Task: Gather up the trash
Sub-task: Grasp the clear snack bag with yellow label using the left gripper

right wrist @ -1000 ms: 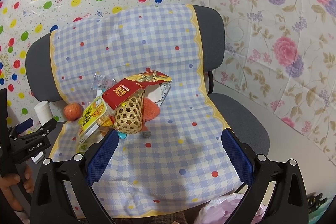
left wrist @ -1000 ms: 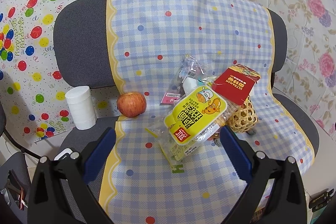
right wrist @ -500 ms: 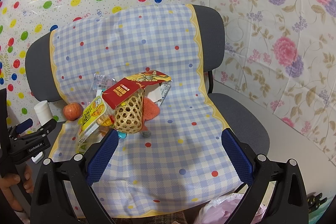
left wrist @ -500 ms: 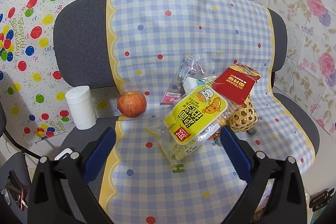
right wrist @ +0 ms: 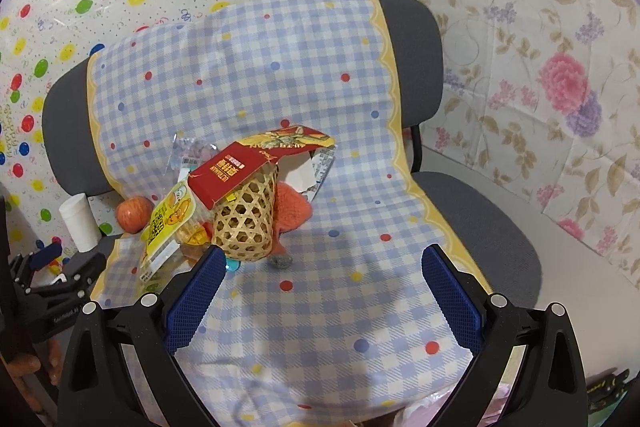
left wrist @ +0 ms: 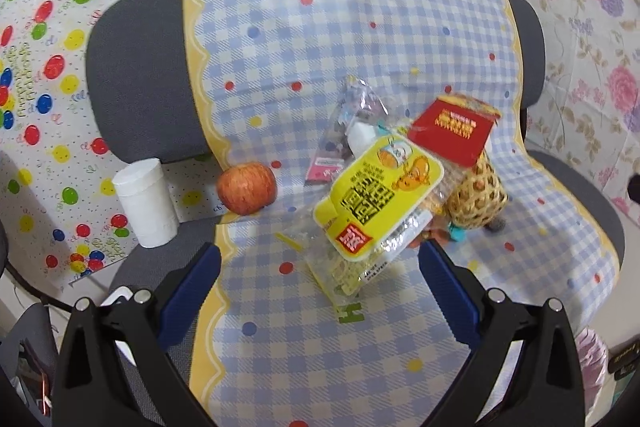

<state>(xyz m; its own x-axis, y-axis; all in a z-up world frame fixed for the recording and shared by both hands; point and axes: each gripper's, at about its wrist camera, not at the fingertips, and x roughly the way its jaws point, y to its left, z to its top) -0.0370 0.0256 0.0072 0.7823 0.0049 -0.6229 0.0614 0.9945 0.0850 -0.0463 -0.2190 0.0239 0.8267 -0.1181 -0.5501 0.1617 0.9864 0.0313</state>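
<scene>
Your left gripper (left wrist: 320, 267): jaws spread wide, blue-padded fingers (left wrist: 190, 281) apart, nothing between them. Your right gripper (right wrist: 320, 285): likewise wide open, blue pads (right wrist: 452, 297) holding nothing. Your left hand (right wrist: 24, 367): partly visible at the right view's lower left edge, beneath the left gripper.

Chair (left wrist: 132, 75): carries the cloth (left wrist: 360, 39), draped over backrest and seat.
Basket (right wrist: 246, 215): on the cloth, mid-seat — upright.
Carton (right wrist: 236, 173): on the basket's rim, tilted.
Snack packet (left wrist: 380, 199): just left of the basket, leaning against the pile.
Clear wrapper (left wrist: 356, 119): behind the snack packet.
Apple (left wrist: 247, 187): left of the pile, at the cloth's edge.
Paper roll (left wrist: 146, 203): further left — off the cloth, upright.
</scene>
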